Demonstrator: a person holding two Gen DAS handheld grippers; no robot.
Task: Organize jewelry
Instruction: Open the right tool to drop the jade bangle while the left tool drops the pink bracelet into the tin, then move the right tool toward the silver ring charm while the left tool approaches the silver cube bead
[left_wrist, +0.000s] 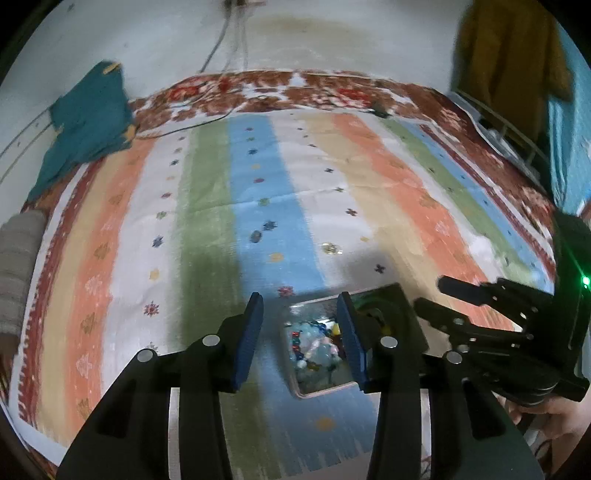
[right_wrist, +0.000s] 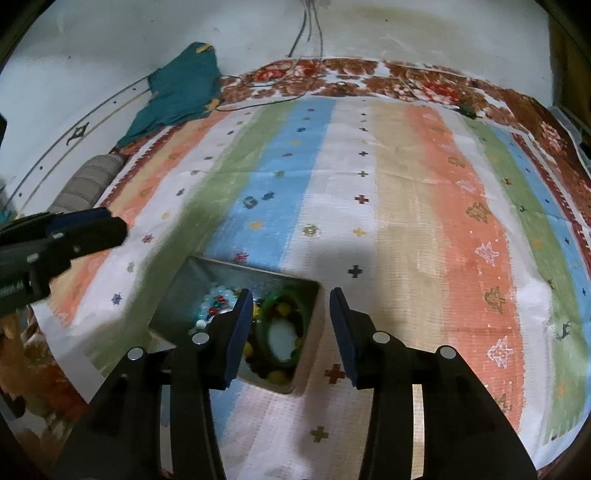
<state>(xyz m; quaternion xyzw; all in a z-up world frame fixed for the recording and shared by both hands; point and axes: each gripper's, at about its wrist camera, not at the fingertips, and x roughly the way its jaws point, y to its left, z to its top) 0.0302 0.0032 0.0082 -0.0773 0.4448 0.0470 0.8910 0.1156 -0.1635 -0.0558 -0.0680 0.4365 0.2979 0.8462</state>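
A metal box holds beaded jewelry, with a green bangle around a white piece. It sits on the striped mat. A small gold ring-like piece lies on the white stripe beyond the box. A dark blue piece lies on the blue stripe. My left gripper is open and empty, just above the box's left part. My right gripper is open and empty over the box's right edge; it shows in the left wrist view.
The striped mat covers a floral bedspread. A teal cloth and a grey rolled bolster lie at the far left. Cables run along the back. A wall stands behind.
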